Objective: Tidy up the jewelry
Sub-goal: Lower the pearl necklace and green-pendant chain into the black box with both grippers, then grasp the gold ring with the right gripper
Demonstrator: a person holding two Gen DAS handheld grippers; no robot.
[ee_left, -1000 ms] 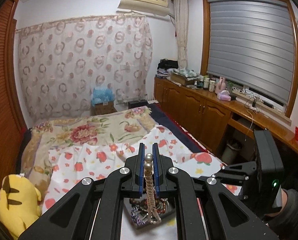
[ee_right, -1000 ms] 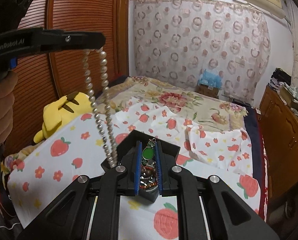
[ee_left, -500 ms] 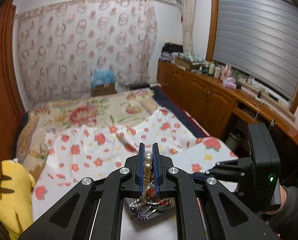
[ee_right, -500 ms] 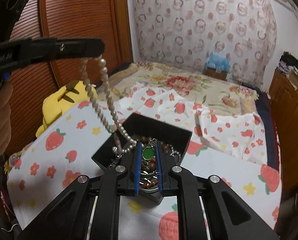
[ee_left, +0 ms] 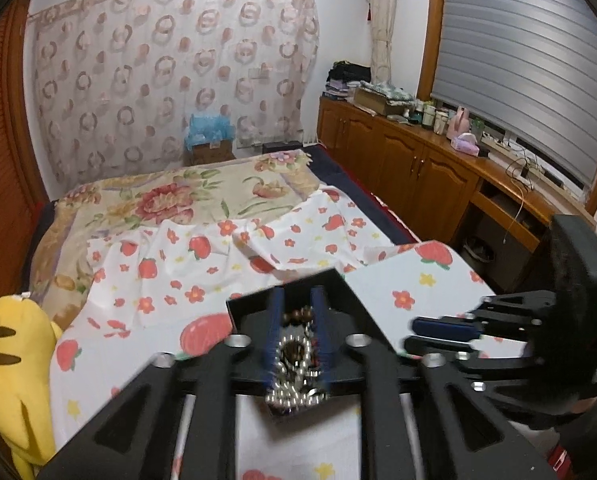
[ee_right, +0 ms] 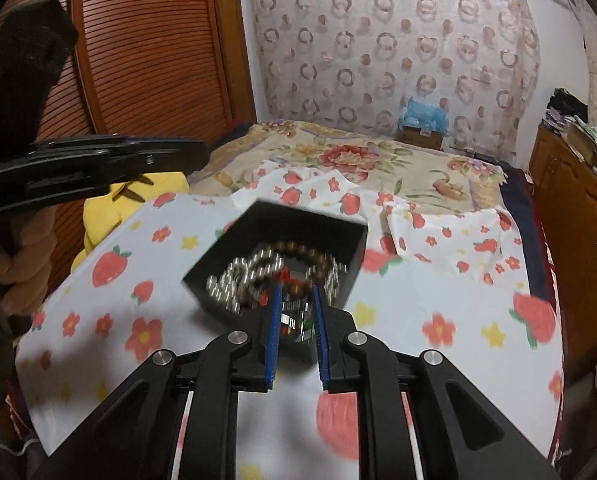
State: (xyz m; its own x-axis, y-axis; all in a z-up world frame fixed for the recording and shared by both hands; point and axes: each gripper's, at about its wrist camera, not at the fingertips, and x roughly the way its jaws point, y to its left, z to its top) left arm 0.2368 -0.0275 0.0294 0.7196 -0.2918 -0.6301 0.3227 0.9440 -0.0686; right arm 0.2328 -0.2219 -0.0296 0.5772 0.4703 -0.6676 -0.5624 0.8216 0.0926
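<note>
Both grippers hover over the black jewelry box (ee_right: 330,236) on the strawberry-print sheet (ee_right: 438,300). The left gripper (ee_left: 296,304) and right gripper (ee_right: 296,300) stand parted, gripping nothing. A pearl necklace (ee_right: 234,280) and wooden bead bracelet (ee_right: 306,252) lie heaped inside, seemingly tangled, though blur hides detail. Such strands are limp, slippery and light; pinching one exposed loop seems the surest hold.

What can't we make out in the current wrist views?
- Left wrist view: contents of the black square jewelry box are motion-blurred and partly covered by the left tool; single pieces can't be told apart.
- Right wrist view: the white pearl strand is smeared, clasp unreadable; the box's near corner sits behind the right tool.
- Left wrist view: right tool's fingertips are blurred.
</note>
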